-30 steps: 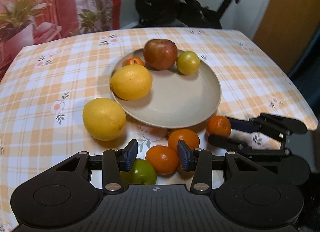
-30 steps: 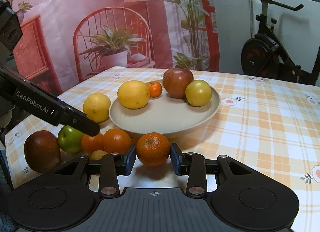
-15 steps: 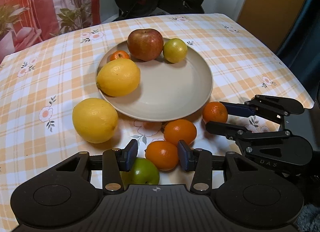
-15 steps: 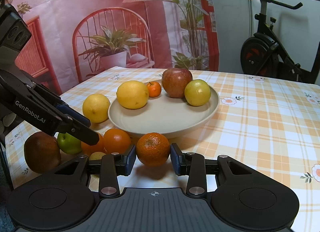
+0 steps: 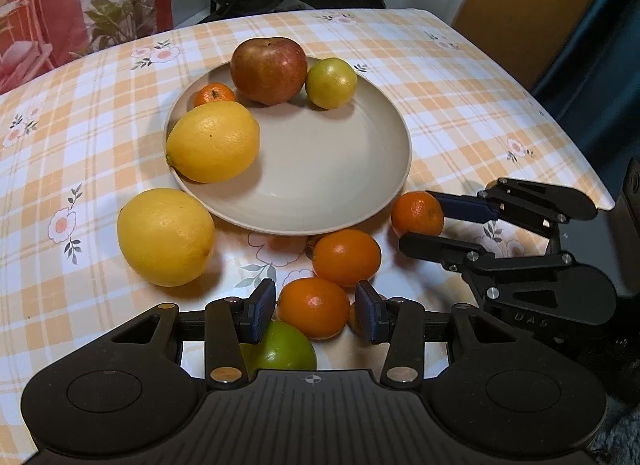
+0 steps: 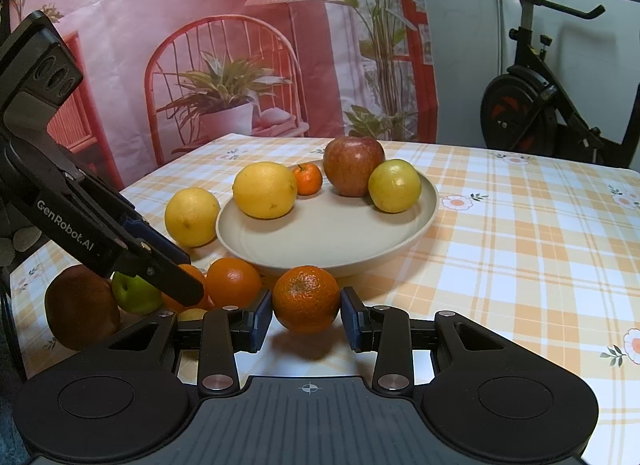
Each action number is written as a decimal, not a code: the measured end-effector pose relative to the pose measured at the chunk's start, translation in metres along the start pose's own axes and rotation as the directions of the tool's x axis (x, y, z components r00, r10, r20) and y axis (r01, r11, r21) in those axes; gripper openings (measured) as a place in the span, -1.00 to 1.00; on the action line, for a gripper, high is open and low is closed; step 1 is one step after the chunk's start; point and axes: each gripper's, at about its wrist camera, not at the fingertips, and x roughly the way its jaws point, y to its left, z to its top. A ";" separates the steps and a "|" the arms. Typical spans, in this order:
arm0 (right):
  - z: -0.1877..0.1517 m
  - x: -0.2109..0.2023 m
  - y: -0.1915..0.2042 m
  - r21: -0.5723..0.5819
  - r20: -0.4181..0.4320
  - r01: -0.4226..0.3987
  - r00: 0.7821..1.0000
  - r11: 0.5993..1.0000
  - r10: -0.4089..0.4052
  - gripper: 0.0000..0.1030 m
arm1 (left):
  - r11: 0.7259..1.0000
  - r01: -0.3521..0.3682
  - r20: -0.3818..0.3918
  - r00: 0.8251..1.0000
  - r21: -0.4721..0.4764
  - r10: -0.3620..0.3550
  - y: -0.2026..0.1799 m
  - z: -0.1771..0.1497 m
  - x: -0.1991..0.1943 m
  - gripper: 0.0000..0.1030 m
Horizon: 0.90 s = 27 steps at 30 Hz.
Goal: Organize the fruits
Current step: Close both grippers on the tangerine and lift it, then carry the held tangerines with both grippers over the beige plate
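Observation:
A beige plate (image 5: 320, 169) holds a lemon (image 5: 212, 141), a red apple (image 5: 268, 69), a small mandarin (image 5: 214, 93) and a yellow-green citrus (image 5: 331, 83). My left gripper (image 5: 314, 293) points steeply down, its pads close against the sides of an orange (image 5: 314, 307) on the tablecloth, shut on it. From the right wrist view the left gripper (image 6: 184, 273) reaches in over that cluster. My right gripper (image 6: 306, 301) is shut on a mandarin (image 6: 306, 299) by the plate's near rim (image 6: 328, 261). The left wrist view also shows the right gripper (image 5: 416, 219) pinching it.
Loose on the cloth lie a second lemon (image 5: 166, 237), another orange (image 5: 346, 251), a green apple (image 5: 280, 349) and a brown fruit (image 6: 80, 313). The table edge (image 5: 592, 185) runs close on the right. An exercise bike (image 6: 532, 105) stands behind the table.
The left wrist view has tilted and rolled a little, so plate and fruit sit differently in it. The orange stays between its pads. The right gripper and its mandarin have not moved.

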 end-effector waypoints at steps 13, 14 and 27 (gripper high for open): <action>0.000 0.000 0.000 0.000 -0.002 0.002 1.000 1.000 -0.002 -0.34 | 1.000 -0.003 -0.036 0.999 0.019 0.003 0.001 0.003 0.010 -0.13; 0.000 0.000 0.000 0.000 -0.002 0.002 1.000 1.000 -0.002 -0.34 | 1.000 0.000 -0.035 0.999 0.017 0.000 0.002 0.003 0.011 -0.14; -0.001 -0.001 0.000 -0.005 0.006 0.006 1.000 1.000 -0.006 -0.34 | 1.000 -0.018 0.015 1.000 0.001 0.018 0.002 0.002 -0.006 -0.16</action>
